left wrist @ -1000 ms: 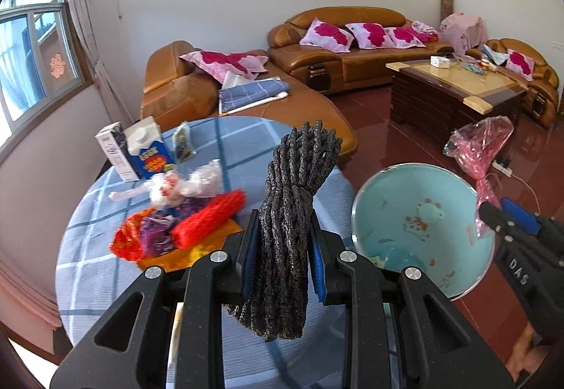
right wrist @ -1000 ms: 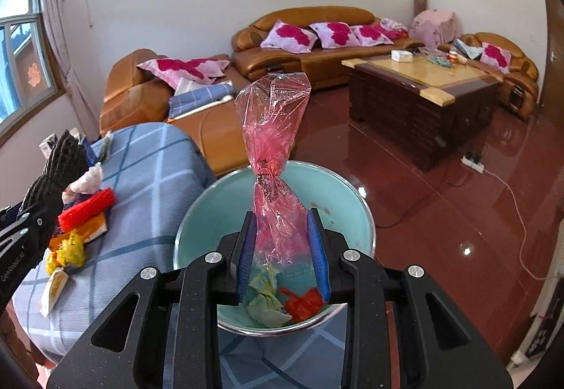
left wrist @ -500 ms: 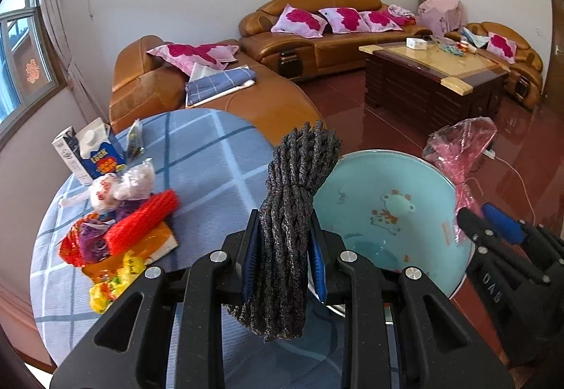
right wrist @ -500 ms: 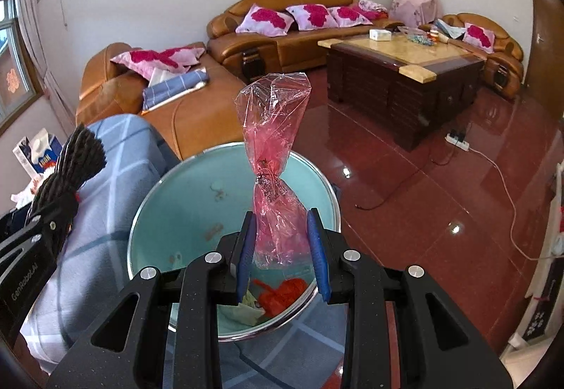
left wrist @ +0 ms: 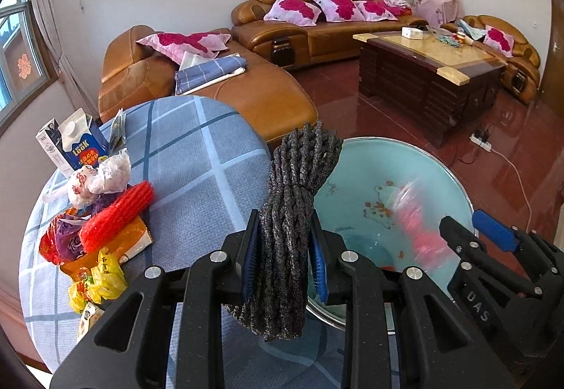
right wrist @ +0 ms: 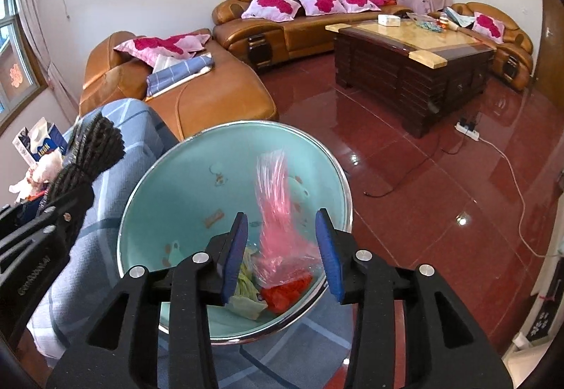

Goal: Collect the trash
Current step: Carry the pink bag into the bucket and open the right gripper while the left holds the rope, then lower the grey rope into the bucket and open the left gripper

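Pink bag (right wrist: 278,230) falls inside basin rim (right wrist: 347,184), clear of just-opened right claw (right wrist: 282,255).

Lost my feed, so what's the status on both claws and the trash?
Left claw shut on grey rope bundle. Right claw has just been opening; pink plastic bag loose between pads, dropping into teal basin. Nothing blocking basin.
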Demonstrator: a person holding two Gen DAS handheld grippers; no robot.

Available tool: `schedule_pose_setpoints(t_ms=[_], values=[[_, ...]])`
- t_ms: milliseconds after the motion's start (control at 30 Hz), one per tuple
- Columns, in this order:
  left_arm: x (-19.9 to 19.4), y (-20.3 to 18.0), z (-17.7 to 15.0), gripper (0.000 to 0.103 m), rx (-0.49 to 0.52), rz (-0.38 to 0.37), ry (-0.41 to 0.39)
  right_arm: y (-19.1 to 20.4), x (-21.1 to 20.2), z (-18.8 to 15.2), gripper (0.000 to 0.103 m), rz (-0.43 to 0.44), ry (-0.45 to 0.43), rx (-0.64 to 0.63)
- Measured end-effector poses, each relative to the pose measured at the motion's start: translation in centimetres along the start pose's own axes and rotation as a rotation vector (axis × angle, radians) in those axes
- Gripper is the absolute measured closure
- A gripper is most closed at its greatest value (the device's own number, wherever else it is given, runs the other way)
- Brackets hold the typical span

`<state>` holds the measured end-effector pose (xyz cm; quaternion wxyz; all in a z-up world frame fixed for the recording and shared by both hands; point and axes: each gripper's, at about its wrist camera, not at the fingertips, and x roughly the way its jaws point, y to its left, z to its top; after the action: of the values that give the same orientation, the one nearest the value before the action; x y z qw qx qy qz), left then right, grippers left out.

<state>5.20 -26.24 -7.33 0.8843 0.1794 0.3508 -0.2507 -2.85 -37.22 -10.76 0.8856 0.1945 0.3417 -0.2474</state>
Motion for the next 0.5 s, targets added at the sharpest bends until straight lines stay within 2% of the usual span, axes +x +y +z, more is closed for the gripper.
schedule_pose_setpoints(t_ms=[133, 333, 433, 467, 500], values=[[0.3, -0.2, 0.1, 0.076, 0.003, 0.001, 0.005, -0.5, -0.9, 0.3, 0.062, -0.007, -0.037, 0.032], [0.4, -1.0, 0.5, 0.075, 0.008, -0.017, 0.004, -2.6, -2.7, 0.5, 0.062, -0.106, -0.121, 0.114], [0.4, -1.6, 0.7, 0.073, 0.019, -0.038, -0.005, -3.3, -2.7, 0.5, 0.062, -0.119, -0.116, 0.147], [0.4, -1.8, 0.8, 0.066, 0.019, -0.046, -0.008, -3.6, -2.7, 0.5, 0.062, -0.123, -0.112, 0.159], [0.4, -1.8, 0.8, 0.055, 0.017, -0.051, -0.009, -3.7, -2.6, 0.5, 0.062, -0.124, -0.109, 0.168]])
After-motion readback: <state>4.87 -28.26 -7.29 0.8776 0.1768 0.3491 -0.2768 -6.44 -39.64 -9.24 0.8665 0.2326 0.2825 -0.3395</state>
